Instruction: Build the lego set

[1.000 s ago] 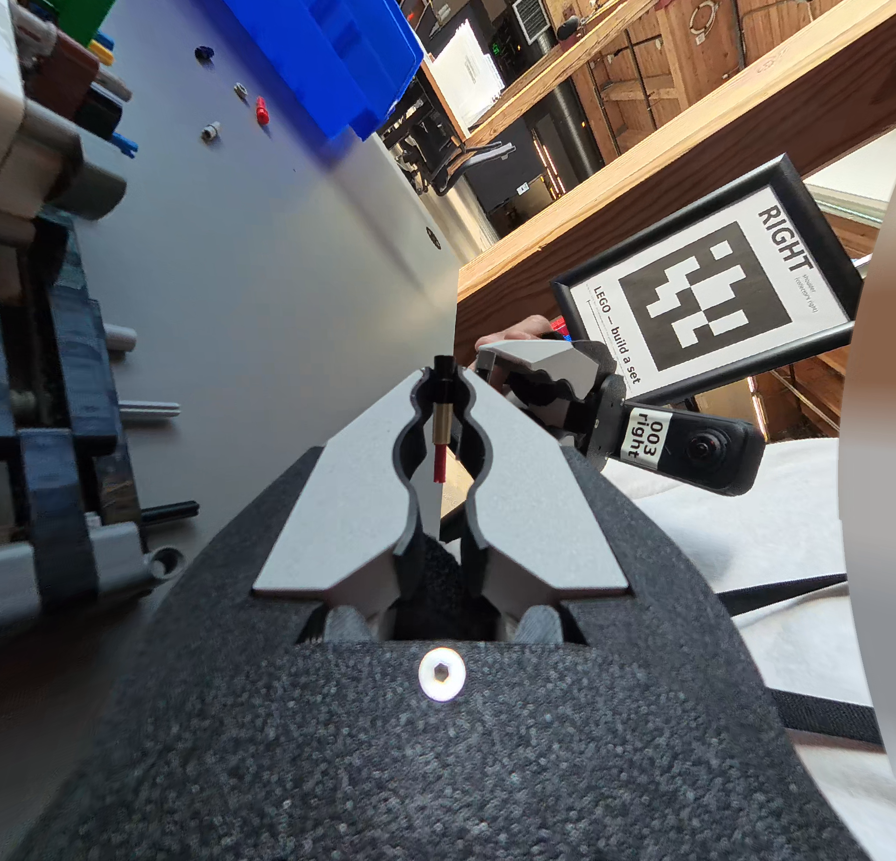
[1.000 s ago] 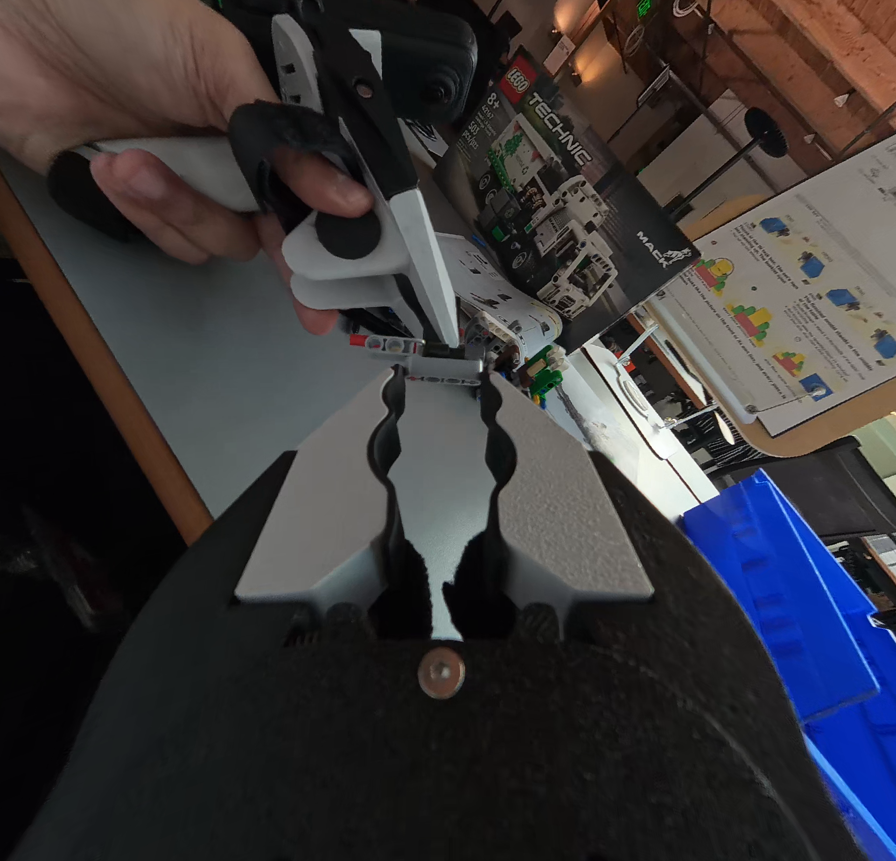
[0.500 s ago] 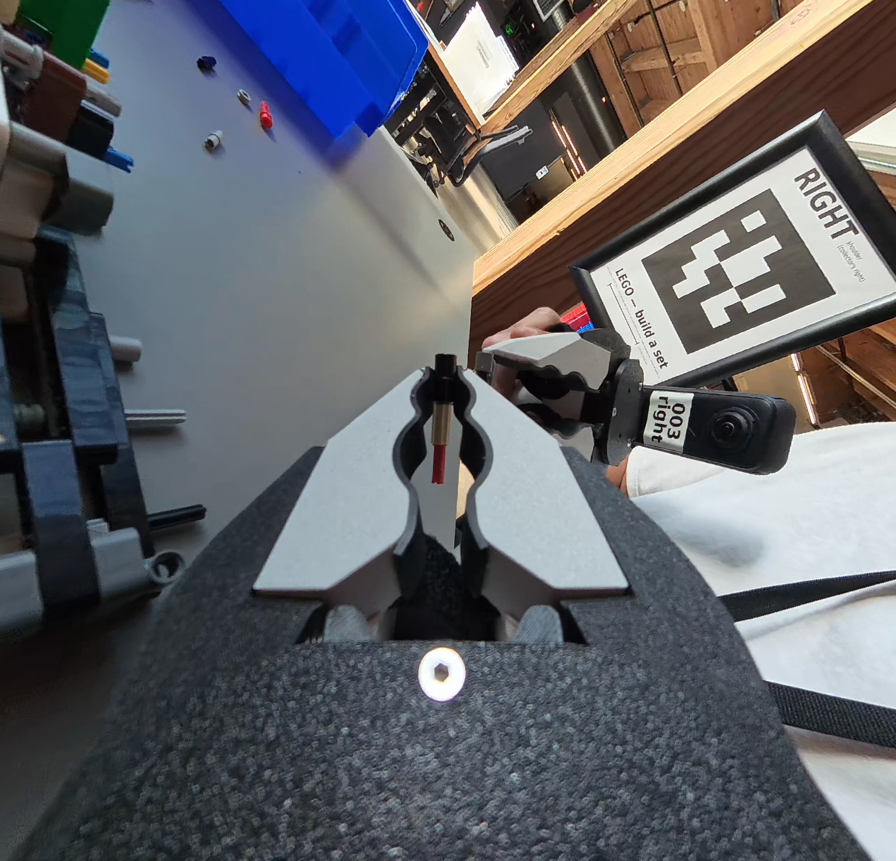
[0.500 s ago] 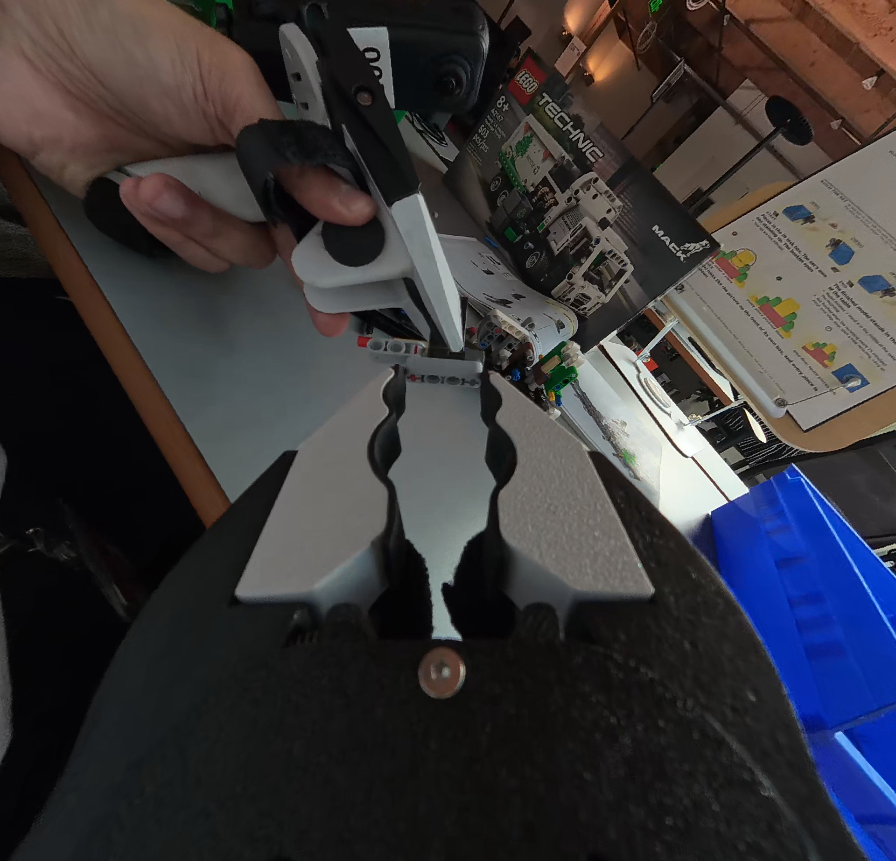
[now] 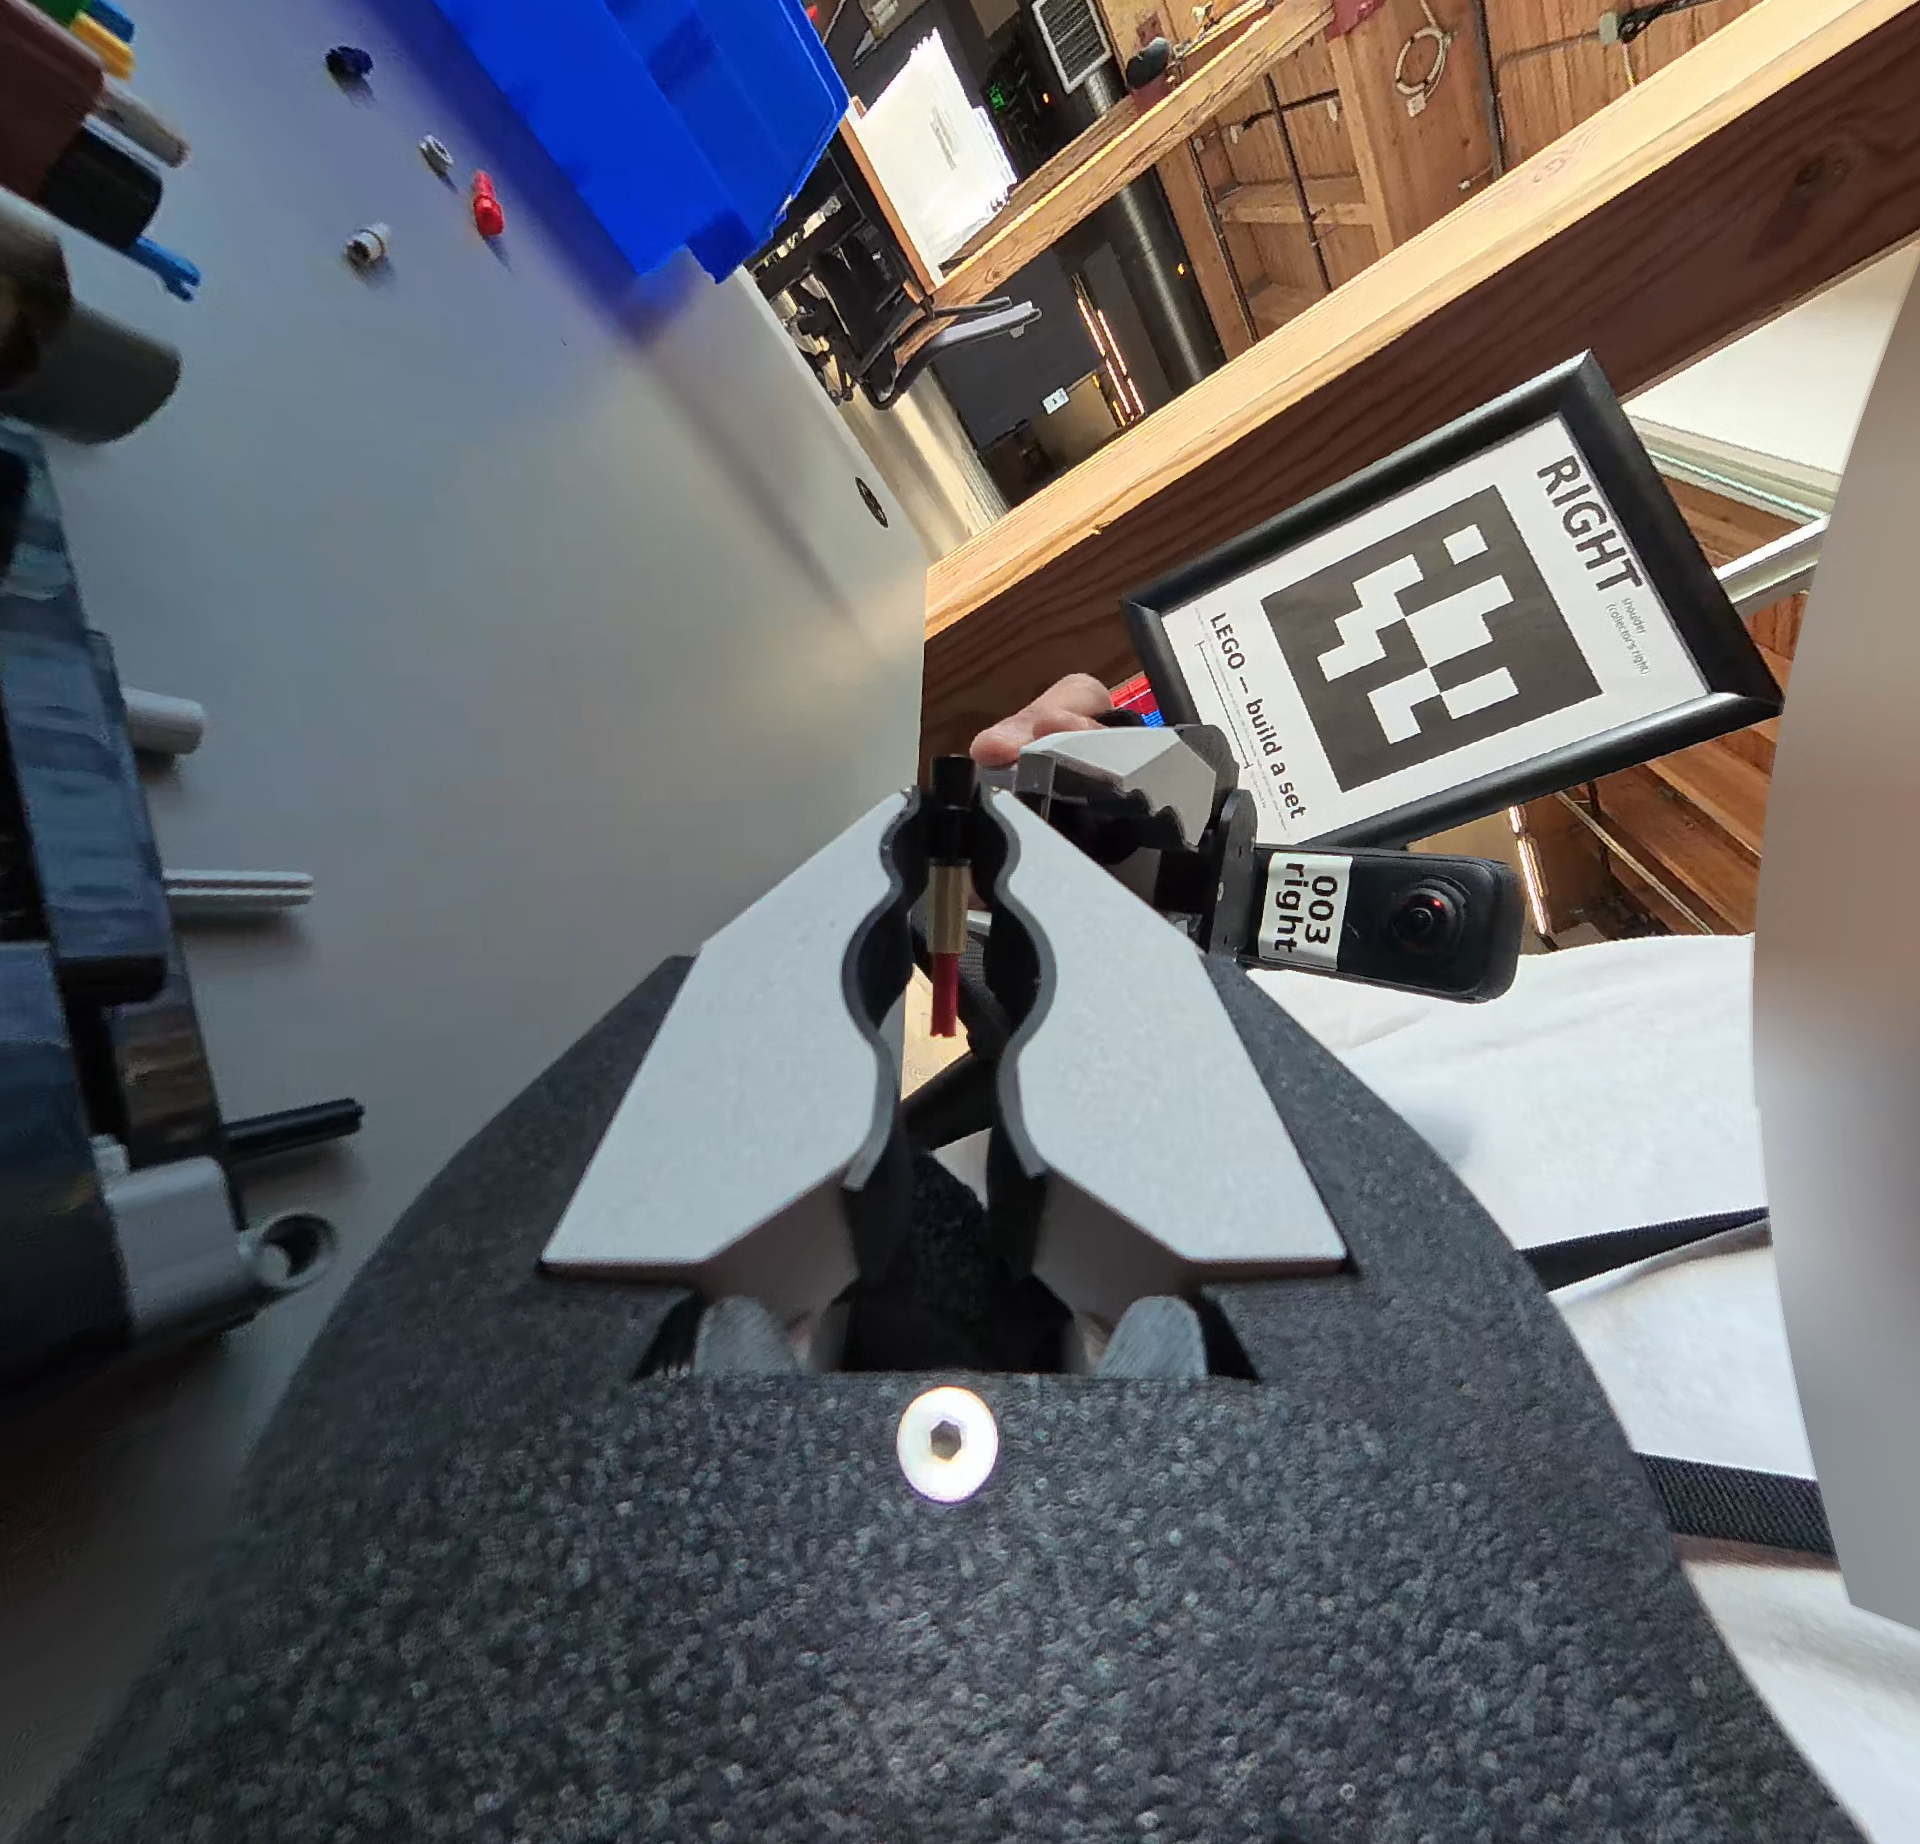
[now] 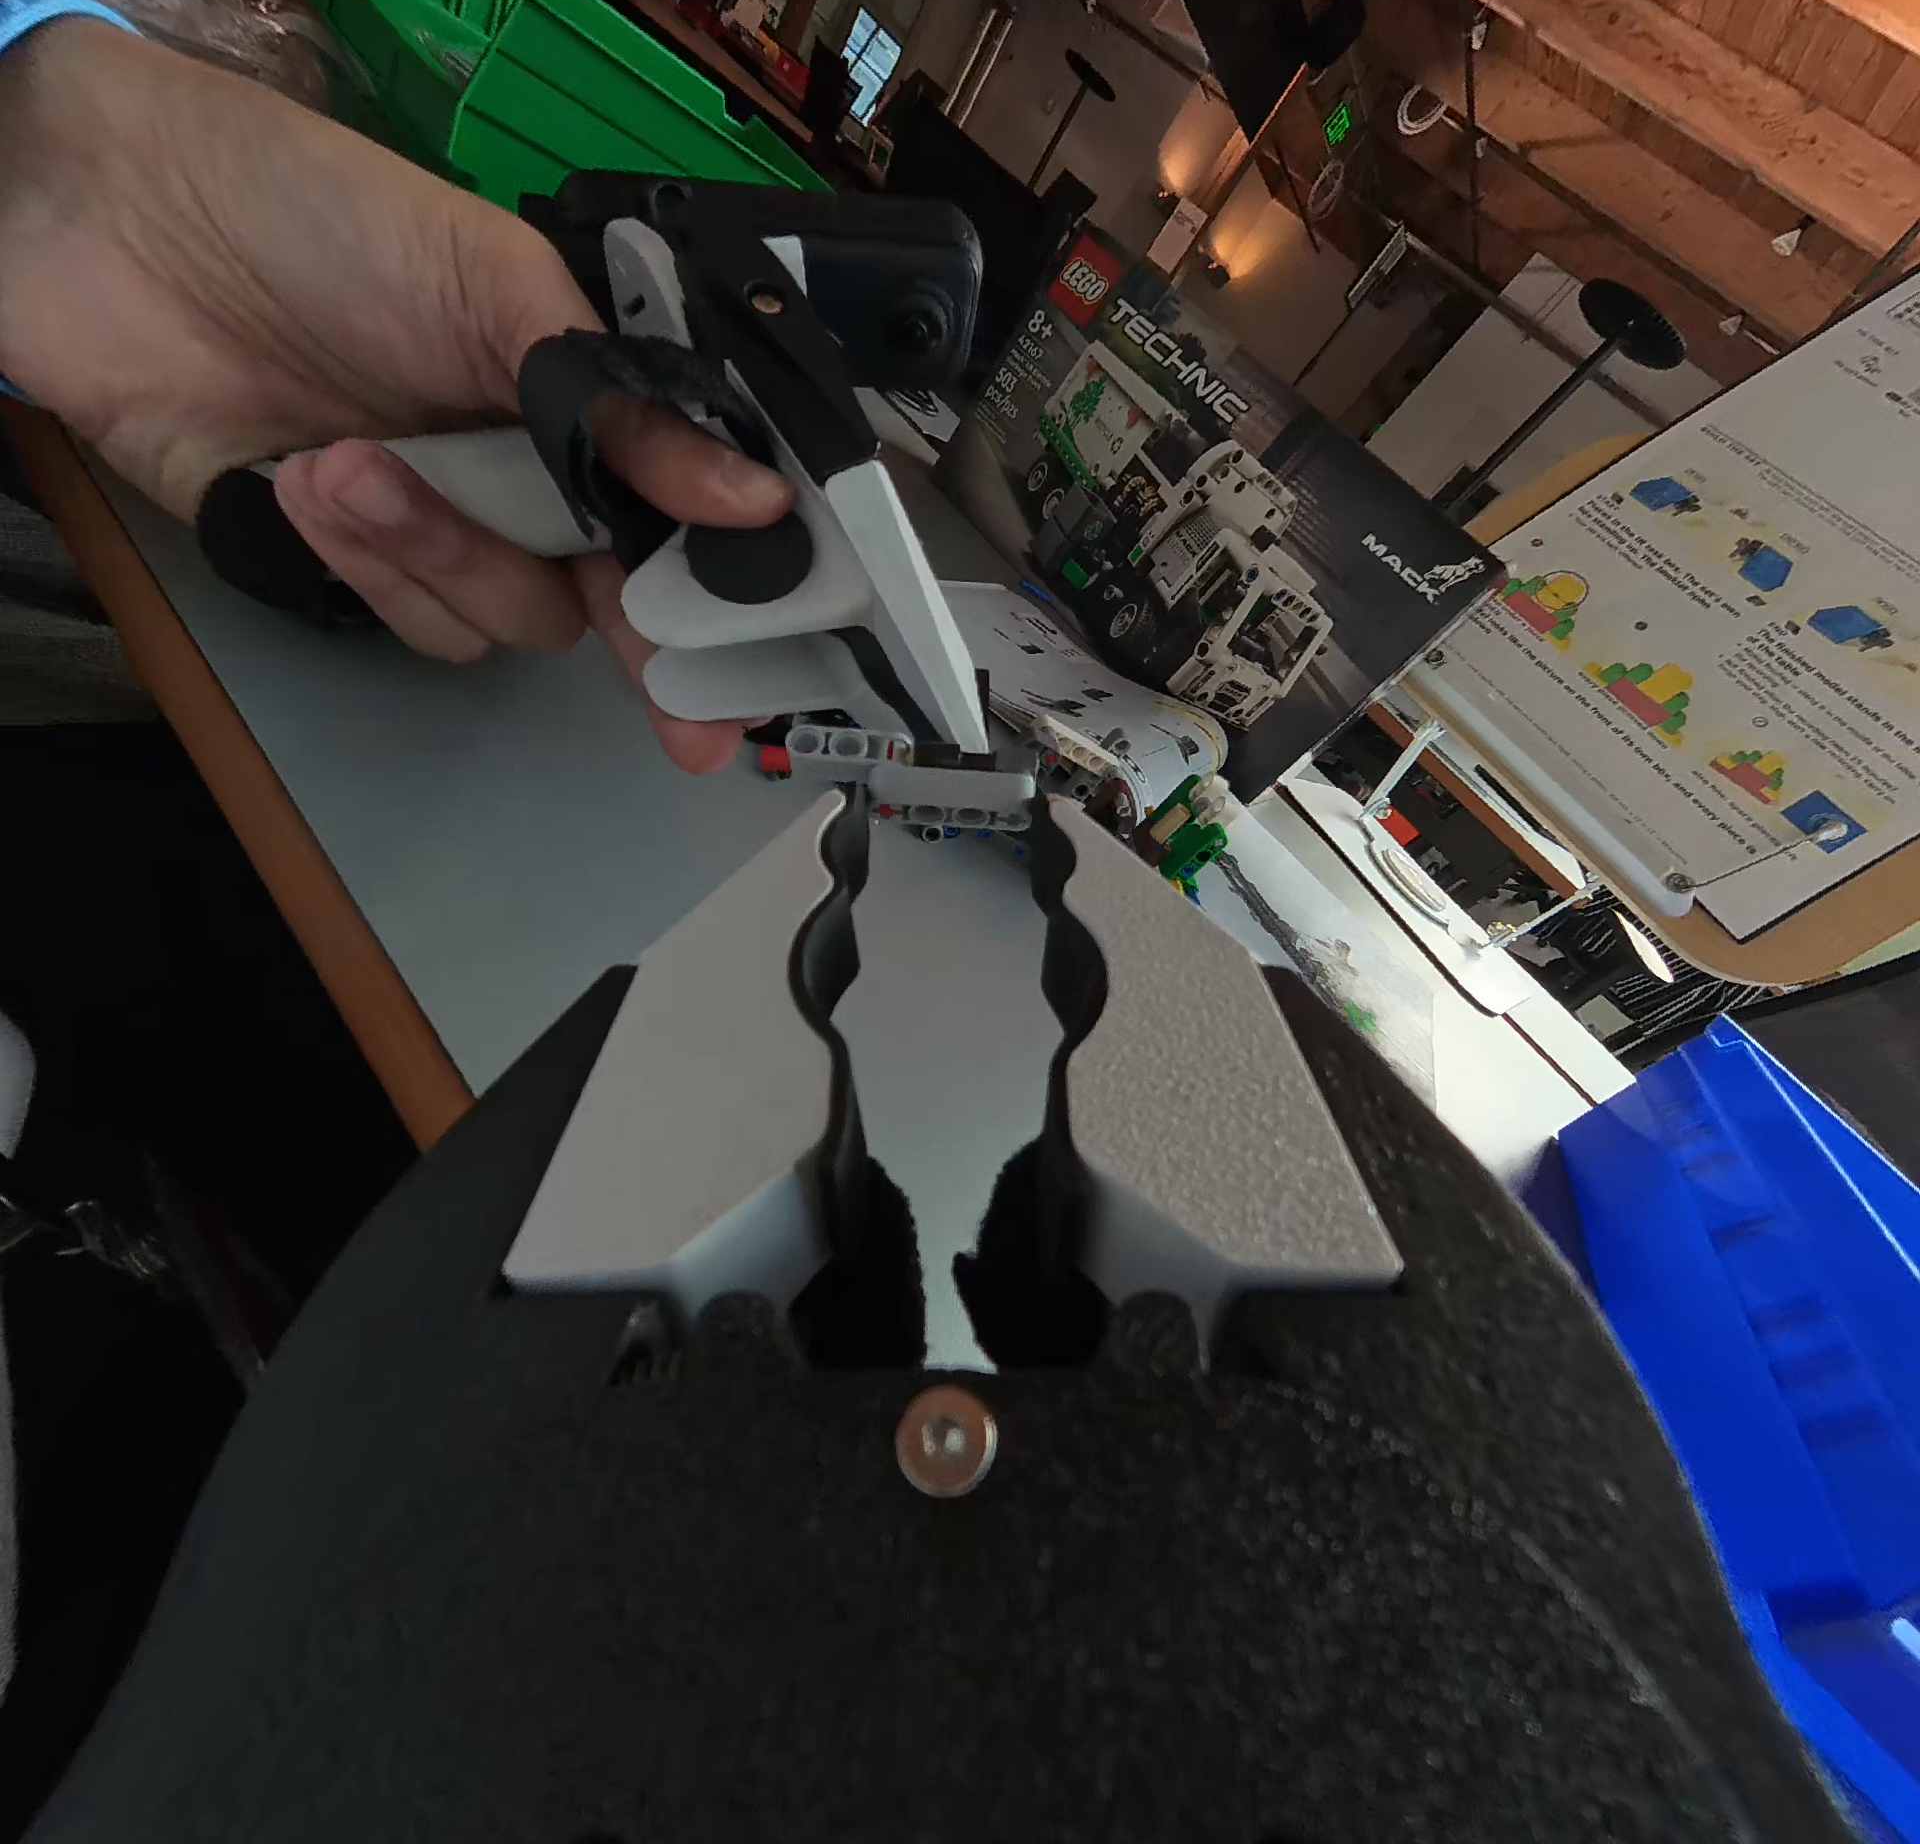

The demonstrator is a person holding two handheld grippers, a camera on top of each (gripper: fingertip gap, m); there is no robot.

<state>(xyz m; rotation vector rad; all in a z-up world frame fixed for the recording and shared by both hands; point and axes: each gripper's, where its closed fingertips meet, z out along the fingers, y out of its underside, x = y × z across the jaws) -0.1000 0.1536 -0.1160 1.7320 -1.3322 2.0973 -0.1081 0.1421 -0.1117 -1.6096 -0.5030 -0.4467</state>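
Note:
My left gripper (image 5: 951, 807) is shut on a short lego axle piece (image 5: 945, 906) with a black end at the tips, a tan sleeve and a red shaft. My right gripper (image 6: 951, 823) is shut on a light grey technic beam (image 6: 956, 792) held crosswise between its fingertips. In the right wrist view the left gripper (image 6: 961, 740), held by a hand, comes down from the upper left and its tip meets the top of that beam. A second grey beam (image 6: 842, 745) juts out to the left. In the left wrist view the right gripper (image 5: 1039, 776) sits just behind my left tips.
A partly built dark model (image 5: 73, 963) lies at the left. Loose small parts (image 5: 483, 205) lie near a blue bin (image 5: 623, 80). The set box (image 6: 1195, 506), open booklet (image 6: 1060, 672), green bins (image 6: 520, 80) and an instruction board (image 6: 1714, 599) stand beyond. The table edge (image 6: 260, 807) is close. My left and right fingertips are right by each other.
Both grippers keep their hold and stay tip to tip. The pair has shifted and tilted slightly, so the background has swung a little.

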